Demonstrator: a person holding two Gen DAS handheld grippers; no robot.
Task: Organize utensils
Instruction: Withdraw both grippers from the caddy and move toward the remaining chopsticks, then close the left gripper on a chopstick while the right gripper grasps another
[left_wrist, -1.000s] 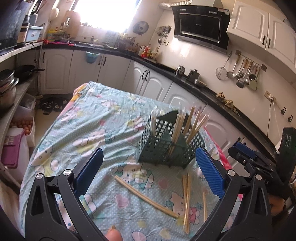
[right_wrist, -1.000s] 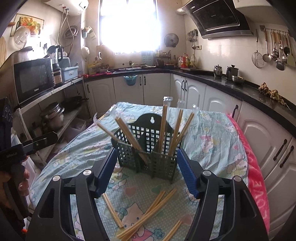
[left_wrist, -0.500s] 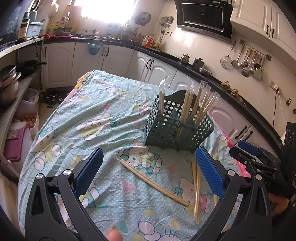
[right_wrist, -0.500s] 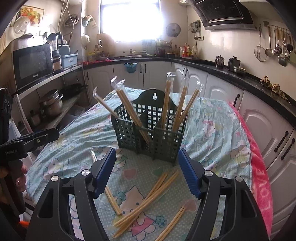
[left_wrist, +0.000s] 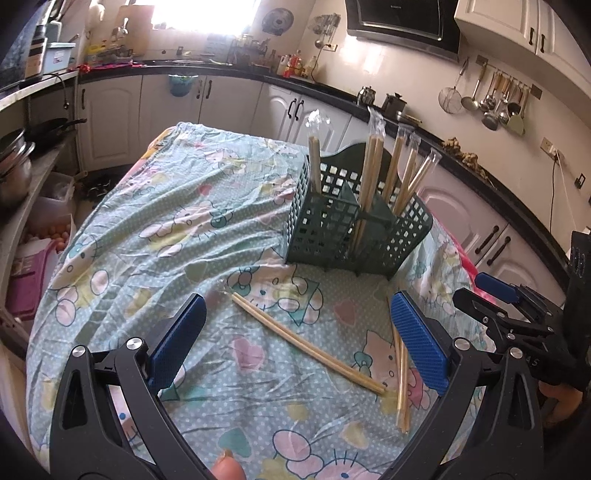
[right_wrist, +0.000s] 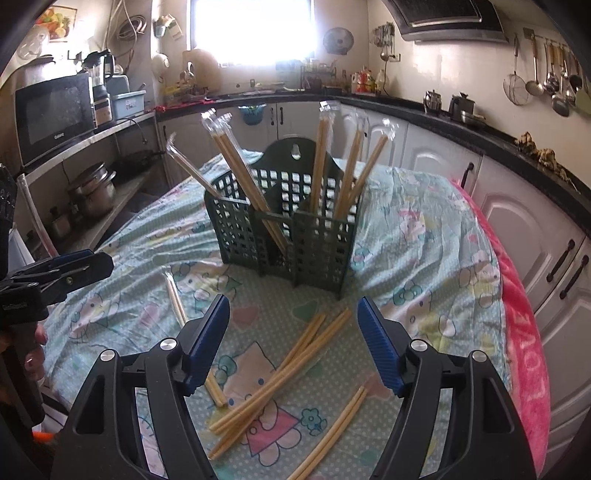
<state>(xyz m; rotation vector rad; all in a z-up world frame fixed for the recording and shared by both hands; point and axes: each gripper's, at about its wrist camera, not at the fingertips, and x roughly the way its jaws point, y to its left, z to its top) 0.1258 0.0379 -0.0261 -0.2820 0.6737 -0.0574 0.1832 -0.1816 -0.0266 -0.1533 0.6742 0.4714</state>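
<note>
Both your left claw (left_wrist: 295, 339) and right claw (right_wrist: 293, 343) gape wide and empty, several chopsticks (right_wrist: 325, 162) already stand in the basket (right_wrist: 284, 236) ahead, while loose pairs (right_wrist: 280, 373) still lie on the surface (right_wrist: 406, 236) between and below their fingers.

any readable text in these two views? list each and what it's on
"LOVE" on the pink towel along the table's right edge.
"45" on the right gripper body in the left wrist view.
Microwave brand under its door: blurred, perhaps "Galanz".
Left gripper label in the right wrist view: white letters, too blurred to read.
Range hood logo: too small.
Bottles on the counter: labels too small.
</note>
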